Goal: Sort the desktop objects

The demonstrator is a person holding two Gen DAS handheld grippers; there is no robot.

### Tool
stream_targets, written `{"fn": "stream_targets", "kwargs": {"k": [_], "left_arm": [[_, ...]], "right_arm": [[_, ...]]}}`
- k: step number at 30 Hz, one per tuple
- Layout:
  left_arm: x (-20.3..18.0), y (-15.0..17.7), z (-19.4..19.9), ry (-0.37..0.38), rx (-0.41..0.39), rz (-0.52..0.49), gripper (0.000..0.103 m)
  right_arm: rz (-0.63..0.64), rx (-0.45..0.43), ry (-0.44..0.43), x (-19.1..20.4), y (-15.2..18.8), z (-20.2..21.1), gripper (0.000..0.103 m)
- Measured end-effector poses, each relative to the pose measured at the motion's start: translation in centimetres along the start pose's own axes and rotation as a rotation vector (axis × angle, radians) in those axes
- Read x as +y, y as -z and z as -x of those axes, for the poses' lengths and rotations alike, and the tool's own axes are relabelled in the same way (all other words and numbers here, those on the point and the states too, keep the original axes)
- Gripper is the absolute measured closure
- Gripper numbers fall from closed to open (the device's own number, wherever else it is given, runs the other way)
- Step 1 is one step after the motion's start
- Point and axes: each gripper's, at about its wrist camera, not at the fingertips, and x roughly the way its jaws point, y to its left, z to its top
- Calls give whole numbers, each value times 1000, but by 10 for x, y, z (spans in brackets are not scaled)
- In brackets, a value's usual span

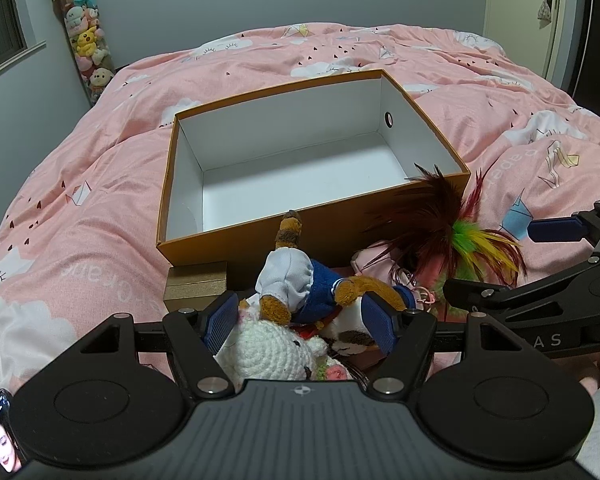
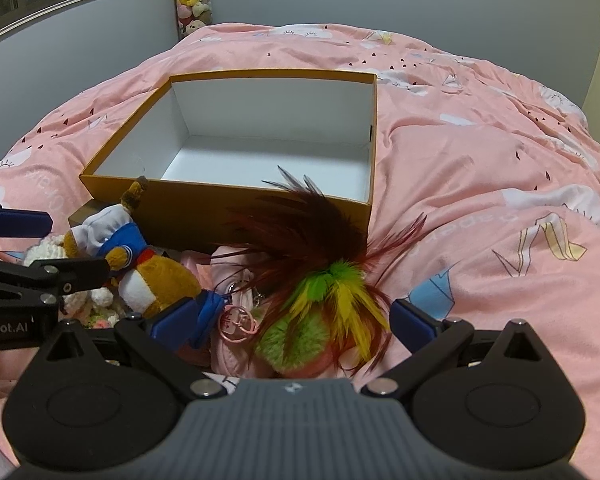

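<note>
While nothing is boxed yet, my left claw (image 1: 300, 320) stands wide over the fox doll (image 1: 316, 288), gripping nothing. Behind lies the open box (image 1: 440, 142), bare inside. Right claw (image 2: 296, 322) gapes around the feather toy (image 2: 332, 280), unclamped. Next move: close, lift, carry into box.

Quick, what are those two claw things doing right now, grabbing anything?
Left gripper: open, jaws either side of the plush fox, not gripping.
Right gripper: open, over the feather toy, holding nothing.
</note>
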Motion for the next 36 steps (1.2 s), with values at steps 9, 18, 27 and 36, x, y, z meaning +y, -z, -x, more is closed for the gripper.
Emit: {"fn": "stream_targets", "kwargs": {"k": [9,18,27,36], "left_arm": [[0,0,0,0,0,1,23],[20,-3,1,88,27,41,23],[63,-7,10,130,43,115,46],[58,4,4,195,140,17,40]], "right_arm": [[-4,5,-8,1,1,-1,1],[-2,-2,-78,-1,-3,2,2],[-4,54,-254,-1,-17,0,30],[235,74,-367,35,-27,-14,34]]}}
